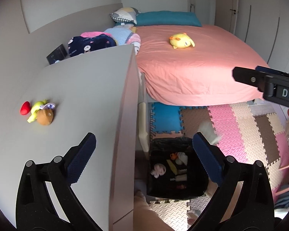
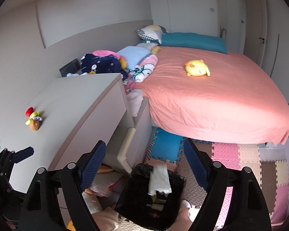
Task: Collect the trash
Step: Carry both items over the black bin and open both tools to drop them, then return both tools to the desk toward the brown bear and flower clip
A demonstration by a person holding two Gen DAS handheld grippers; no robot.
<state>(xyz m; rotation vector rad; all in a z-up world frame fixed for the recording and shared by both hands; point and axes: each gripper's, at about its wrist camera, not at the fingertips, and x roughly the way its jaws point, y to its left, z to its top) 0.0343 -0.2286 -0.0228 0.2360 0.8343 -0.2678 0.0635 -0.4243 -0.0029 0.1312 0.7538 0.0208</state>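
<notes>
A black-lined trash bin [image 1: 160, 190] [image 2: 136, 202] stands on the floor beside the grey dresser, with several scraps inside. A white tissue [image 2: 160, 180] is in mid-air just over the bin, blurred; it shows blurred in the left wrist view [image 1: 209, 132]. My right gripper [image 2: 144, 162] is open and empty above the bin. My left gripper [image 1: 144, 154] is open and empty, over the dresser's edge and the bin. The right gripper's body shows at the right of the left wrist view [image 1: 269, 84].
The grey dresser [image 1: 82, 88] [image 2: 73, 104] carries a small cluster of toys [image 1: 39, 112] [image 2: 33, 118]. A bed with a pink sheet [image 1: 194, 65] [image 2: 212, 100] holds a yellow plush [image 1: 181, 40] [image 2: 197, 68], pillows and folded clothes. Foam puzzle mats [image 1: 240, 130] [image 2: 240, 157] cover the floor.
</notes>
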